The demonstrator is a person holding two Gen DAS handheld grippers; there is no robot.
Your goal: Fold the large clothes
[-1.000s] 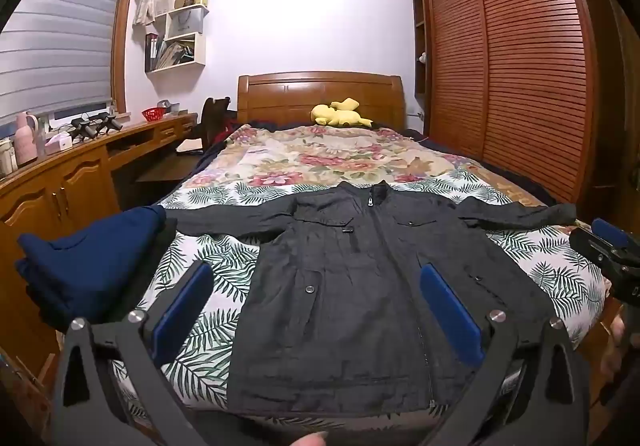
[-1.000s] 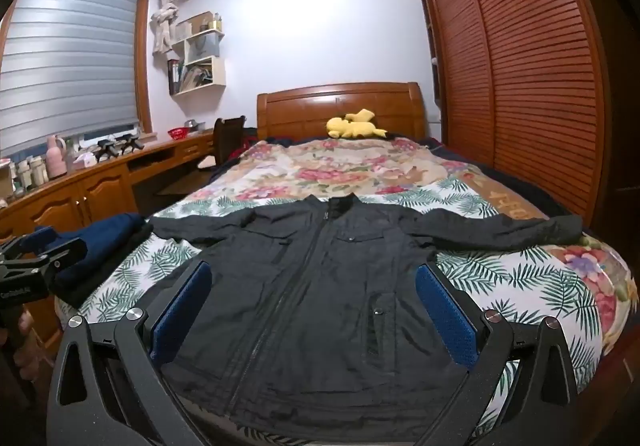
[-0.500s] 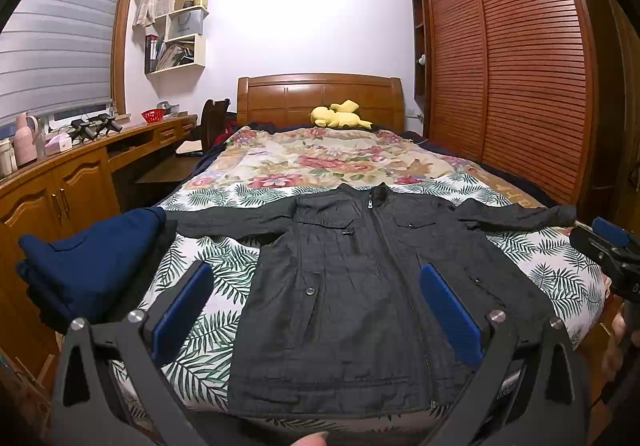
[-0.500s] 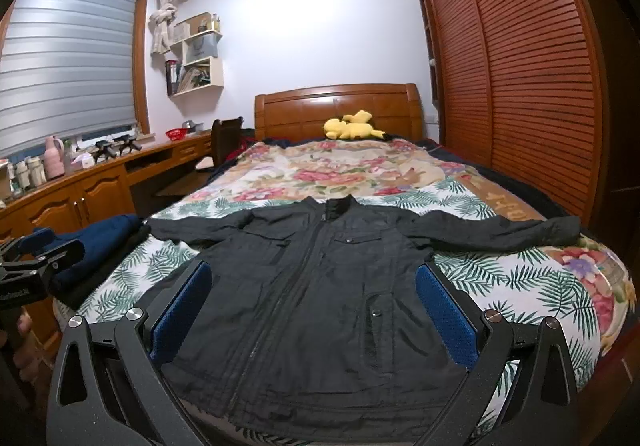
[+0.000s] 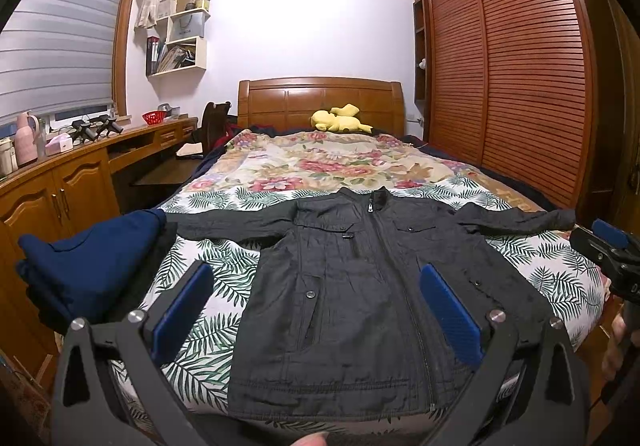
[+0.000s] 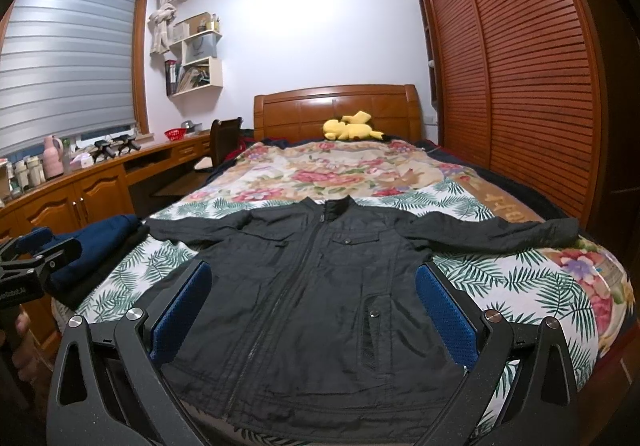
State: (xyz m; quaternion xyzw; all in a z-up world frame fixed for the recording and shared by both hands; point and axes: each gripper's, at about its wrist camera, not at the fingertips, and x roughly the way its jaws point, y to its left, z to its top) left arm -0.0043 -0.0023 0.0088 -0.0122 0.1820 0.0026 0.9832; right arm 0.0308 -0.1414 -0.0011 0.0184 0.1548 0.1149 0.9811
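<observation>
Both claws I'm running hang at the foot of the bed; from the left wrist view, the left gripper (image 5: pixel 316 302) has its blue pads spread wide and holds nothing, poised above the lower half of the black jacket (image 5: pixel 352 286); that jacket lies face up on the leaf-print bedspread (image 5: pixel 208 278), zipped, collar toward the headboard (image 5: pixel 320 98), both sleeves stretched straight out to the sides; a folded navy garment (image 5: pixel 92 262) sits at the bed's left edge, beside the left sleeve; the right gripper (image 5: pixel 608 250) shows at the frame's right edge, near the other cuff; from the right wrist view, the right gripper (image 6: pixel 312 306) is likewise spread and empty above the hem; I judge the jacket laid out flat but no fold begun, so sleeves and body all remain.
</observation>
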